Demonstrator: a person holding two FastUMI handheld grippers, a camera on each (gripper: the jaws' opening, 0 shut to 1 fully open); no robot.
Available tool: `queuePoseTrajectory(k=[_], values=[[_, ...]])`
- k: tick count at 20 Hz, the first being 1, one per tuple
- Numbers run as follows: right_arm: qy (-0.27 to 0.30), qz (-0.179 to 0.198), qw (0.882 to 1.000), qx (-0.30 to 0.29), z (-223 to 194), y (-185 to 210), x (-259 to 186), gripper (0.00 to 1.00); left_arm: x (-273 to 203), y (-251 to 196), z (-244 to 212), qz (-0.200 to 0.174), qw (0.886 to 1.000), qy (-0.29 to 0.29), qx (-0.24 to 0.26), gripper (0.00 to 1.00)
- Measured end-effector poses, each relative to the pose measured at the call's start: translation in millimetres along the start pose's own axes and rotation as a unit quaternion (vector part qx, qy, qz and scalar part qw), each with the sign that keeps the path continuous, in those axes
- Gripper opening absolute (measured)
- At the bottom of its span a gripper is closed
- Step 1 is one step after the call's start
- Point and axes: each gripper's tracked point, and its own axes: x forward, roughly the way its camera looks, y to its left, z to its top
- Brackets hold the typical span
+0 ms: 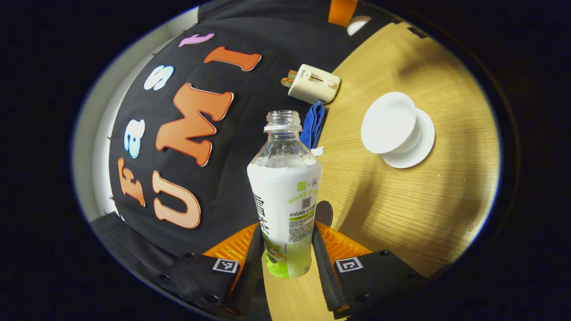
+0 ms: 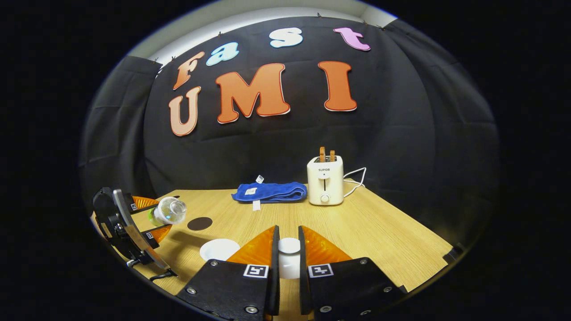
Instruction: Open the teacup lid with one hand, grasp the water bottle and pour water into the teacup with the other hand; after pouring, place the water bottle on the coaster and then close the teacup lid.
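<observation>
The left gripper (image 1: 285,249) has the water bottle (image 1: 285,196) pinched between both fingers, low on its labelled body, cap off and neck open. In the left gripper view the whole scene sits rotated, so the bottle is tipped well off upright. The right gripper view confirms it: the bottle (image 2: 168,211) lies nearly on its side in that far gripper (image 2: 149,218), mouth pointing toward the middle of the table (image 2: 379,232).

The teacup (image 1: 390,124) stands uncovered on its white saucer (image 1: 417,149), well apart from the bottle's mouth. The right gripper (image 2: 288,263) is pressed in on the white teacup lid (image 2: 289,256), both fingers against its sides, held above the wood.

The dark round coaster (image 2: 199,223) lies bare just behind the cup (image 2: 219,249). At the back, a folded blue towel (image 2: 270,191) lies beside a cream toaster (image 2: 325,180).
</observation>
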Motion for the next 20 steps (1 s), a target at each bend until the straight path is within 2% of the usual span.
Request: queuePoseTrajectory(k=[6,7,8,10,11,17,19,20], values=[[0.006,-0.003,1.000,-0.003,-9,-8,-2,0.18,-1,-1,12,-0.012,0.995,-0.013,0.098,0.62],[0.005,-0.003,1.000,-0.003,-10,-8,-3,0.18,2,1,15,-0.014,0.994,-0.014,0.111,0.67],[0.007,-0.002,1.000,-0.002,-11,-9,-3,0.18,3,1,16,-0.015,0.992,-0.013,0.122,0.62],[0.012,0.003,1.000,0.004,-16,-8,-5,0.18,6,0,19,-0.023,0.990,-0.016,0.140,0.64],[0.014,0.005,1.000,0.004,-18,-9,-5,0.18,7,-1,21,-0.026,0.988,-0.019,0.150,0.62],[0.011,-0.001,1.000,-0.005,-18,-16,-9,0.18,9,8,32,-0.021,0.974,-0.026,0.223,0.62],[0.010,-0.001,1.000,-0.006,-18,-18,-10,0.18,12,11,34,-0.019,0.969,-0.026,0.243,0.65],[0.011,-0.002,1.000,-0.007,-19,-19,-9,0.18,13,12,34,-0.019,0.967,-0.026,0.253,0.62]])
